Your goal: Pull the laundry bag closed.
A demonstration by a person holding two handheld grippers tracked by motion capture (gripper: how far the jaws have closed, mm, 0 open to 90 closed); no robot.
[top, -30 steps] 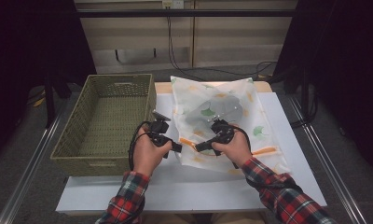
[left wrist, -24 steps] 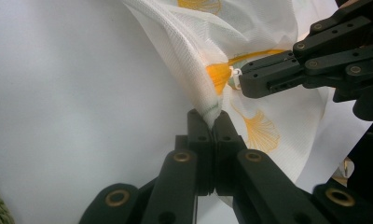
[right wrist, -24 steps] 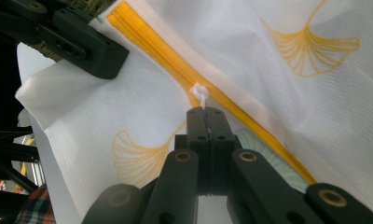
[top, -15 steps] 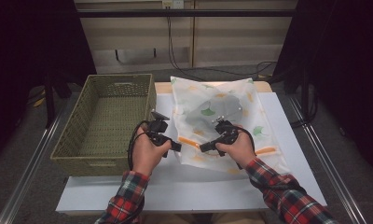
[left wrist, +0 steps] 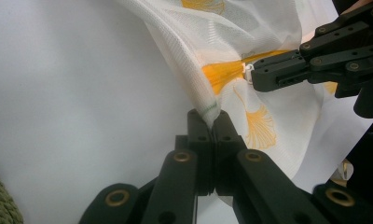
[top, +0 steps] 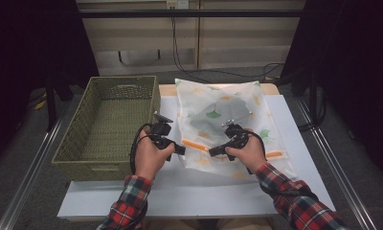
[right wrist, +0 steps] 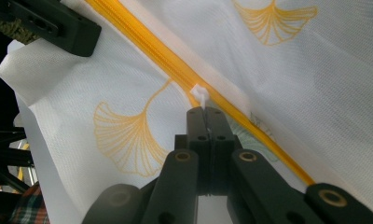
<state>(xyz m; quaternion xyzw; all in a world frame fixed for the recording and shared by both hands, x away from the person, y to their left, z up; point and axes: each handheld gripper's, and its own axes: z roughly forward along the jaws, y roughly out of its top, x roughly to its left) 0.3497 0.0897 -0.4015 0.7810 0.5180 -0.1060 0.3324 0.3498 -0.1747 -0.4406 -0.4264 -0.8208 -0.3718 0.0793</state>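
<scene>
Two grippers are used on the mesh bag (top: 228,120): its corner is pinched tight by the left gripper (left wrist: 211,116) so the bag stays still, while the white zipper tab (right wrist: 201,95) is squeezed by the right gripper (right wrist: 206,112) so the orange zipper (right wrist: 184,70) can be slid.

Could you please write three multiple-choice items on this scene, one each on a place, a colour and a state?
1. Where does the wicker basket stand relative to the mesh bag?
A. on its left in the high view
B. on its right
C. on top of it

2. What colour is the bag's zipper?
A. blue
B. orange
C. black

3. What does the right gripper pinch?
A. the basket's rim
B. nothing
C. the white zipper pull

Answers: 1 A, the high view shows the basket on the left; 2 B, an orange strip runs across the bag; 3 C, the closed jaws meet on the pull.
</scene>
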